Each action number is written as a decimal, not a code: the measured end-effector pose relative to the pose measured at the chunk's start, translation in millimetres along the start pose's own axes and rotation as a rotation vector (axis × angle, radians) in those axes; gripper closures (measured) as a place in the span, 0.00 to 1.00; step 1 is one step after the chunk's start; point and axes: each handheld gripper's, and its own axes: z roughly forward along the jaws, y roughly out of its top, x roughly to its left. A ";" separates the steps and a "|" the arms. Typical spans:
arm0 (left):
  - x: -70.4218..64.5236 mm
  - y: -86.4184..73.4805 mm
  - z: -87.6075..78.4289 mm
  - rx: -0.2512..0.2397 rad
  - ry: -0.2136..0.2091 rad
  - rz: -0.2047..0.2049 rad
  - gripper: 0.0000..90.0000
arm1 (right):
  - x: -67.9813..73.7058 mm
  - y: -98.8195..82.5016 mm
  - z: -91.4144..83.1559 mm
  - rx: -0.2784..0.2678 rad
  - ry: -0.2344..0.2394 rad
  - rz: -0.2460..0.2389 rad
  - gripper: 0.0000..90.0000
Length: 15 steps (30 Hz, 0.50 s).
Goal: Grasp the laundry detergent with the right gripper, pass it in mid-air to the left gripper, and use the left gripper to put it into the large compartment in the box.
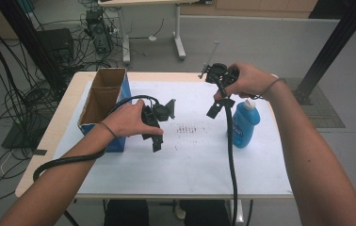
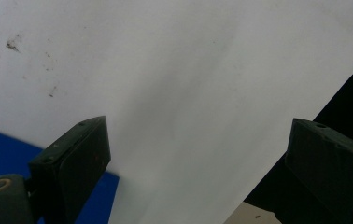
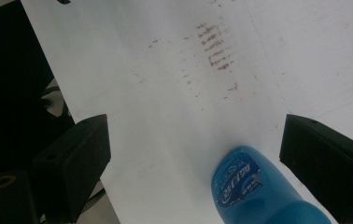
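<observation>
The blue bottle (image 1: 245, 123) with its white cap stands upright on the white sheet (image 1: 195, 155) covering the table (image 1: 68, 101), toward the right side, and the right gripper (image 1: 214, 110) hangs just beside and above it, so the step in hand looks like a reach for that bottle. To do it well, I'd say the right hand should come down with the bottle's body squarely between the fingers (image 3: 74, 156) (in the right gripper view it sits low and off toward one finger, not yet centred), then close around the waist rather than the cap. Those fingers stand wide apart, nothing between them but the bottle's shoulder. The right wrist is cocked, gripper tilted down and inward. The left gripper (image 1: 156, 141) hovers by the open cardboard box (image 1: 101, 101), its fingers also spread wide and empty, pointing down at the sheet
</observation>
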 end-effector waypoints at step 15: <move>3.2 -2.5 -6.0 -0.005 0.005 -0.013 0.08 | 4.2 -14.4 -26.8 -0.037 -0.036 0.025 0.10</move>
